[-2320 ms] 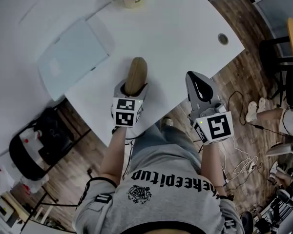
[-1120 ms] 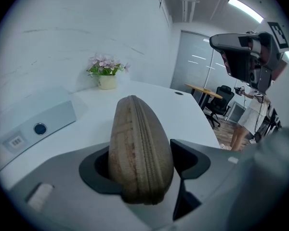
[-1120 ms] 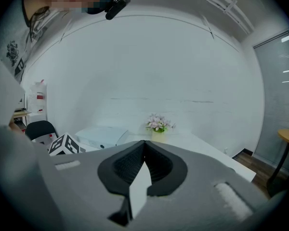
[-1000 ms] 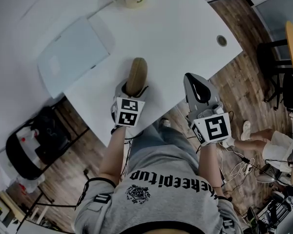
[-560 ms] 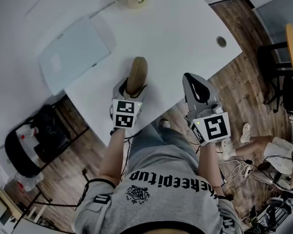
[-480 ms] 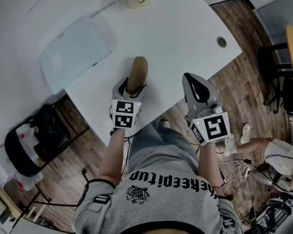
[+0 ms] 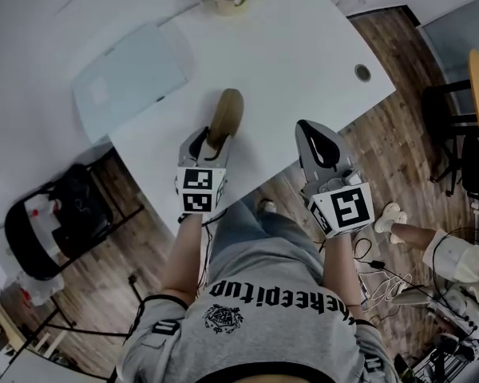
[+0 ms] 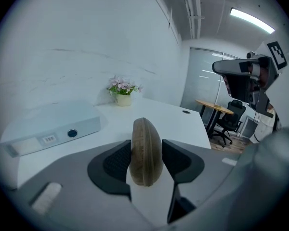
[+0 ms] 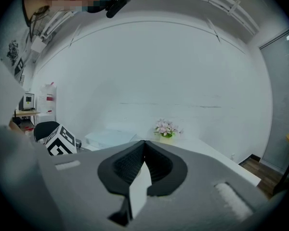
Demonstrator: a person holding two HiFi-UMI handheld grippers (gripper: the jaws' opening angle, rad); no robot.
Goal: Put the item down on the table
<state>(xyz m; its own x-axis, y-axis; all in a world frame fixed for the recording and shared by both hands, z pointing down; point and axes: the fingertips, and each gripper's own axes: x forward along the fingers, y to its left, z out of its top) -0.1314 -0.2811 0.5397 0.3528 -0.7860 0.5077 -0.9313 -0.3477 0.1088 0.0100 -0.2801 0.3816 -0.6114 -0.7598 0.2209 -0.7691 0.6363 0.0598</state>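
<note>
Left gripper (image 8: 145, 148) tighter round wooden item (image 7: 226, 112)

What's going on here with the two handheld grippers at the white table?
A person holds a gripper in each hand at the white table. The left gripper has the brown oval wooden item between its fingers, which have just been closing and now touch both its sides. The right gripper is shut and empty, by the table's near edge.
</note>
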